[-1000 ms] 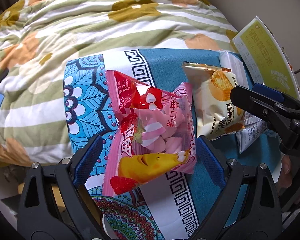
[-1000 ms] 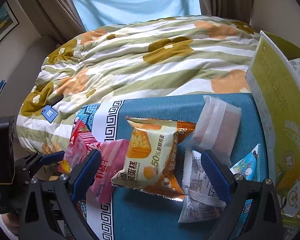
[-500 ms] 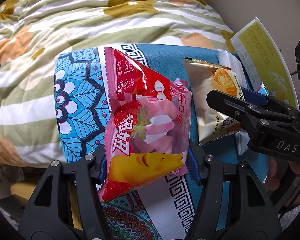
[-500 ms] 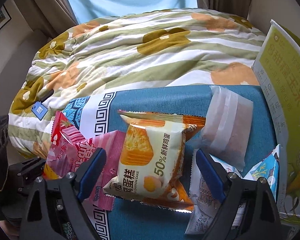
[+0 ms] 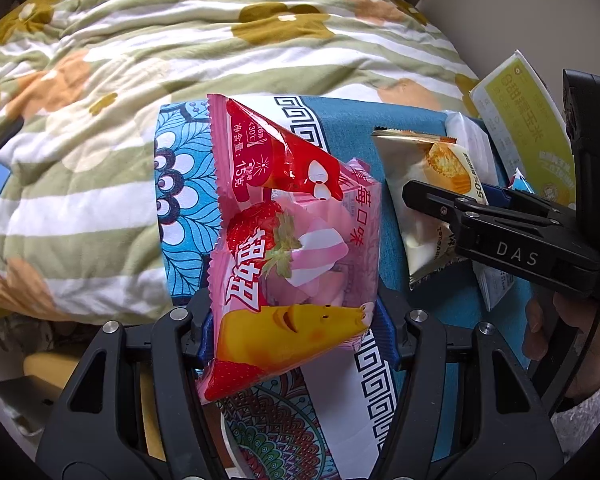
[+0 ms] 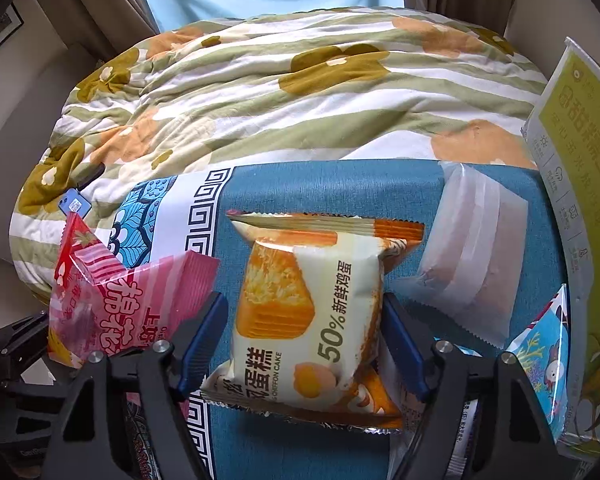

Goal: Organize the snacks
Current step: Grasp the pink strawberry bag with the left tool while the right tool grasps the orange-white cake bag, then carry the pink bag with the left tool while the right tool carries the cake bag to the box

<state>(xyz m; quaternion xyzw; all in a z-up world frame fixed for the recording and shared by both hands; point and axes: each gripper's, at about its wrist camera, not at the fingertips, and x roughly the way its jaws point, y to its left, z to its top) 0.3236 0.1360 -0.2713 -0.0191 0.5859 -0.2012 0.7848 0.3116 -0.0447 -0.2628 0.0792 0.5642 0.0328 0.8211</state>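
My left gripper [image 5: 296,332] is shut on a pink strawberry marshmallow bag [image 5: 296,248] and holds it above the patterned cloth [image 5: 340,140]. The bag also shows at the left in the right wrist view [image 6: 120,296]. My right gripper [image 6: 300,328] has its blue pads on both sides of an orange and white chiffon cake packet [image 6: 312,312] that lies on the blue cloth [image 6: 320,184]. The pads touch the packet's sides. The right gripper also shows in the left wrist view [image 5: 496,224], over the cake packet [image 5: 428,204].
A translucent white wrapped snack [image 6: 476,248] lies right of the cake. A blue cartoon packet [image 6: 544,356] and a white printed packet lie at the lower right. A yellow-green box [image 6: 580,184] stands along the right edge. A striped floral quilt [image 6: 280,92] lies behind.
My left gripper closed on the marshmallow bag and lifted it. My right gripper moved forward around the cake packet and narrowed until its pads met the packet's sides.
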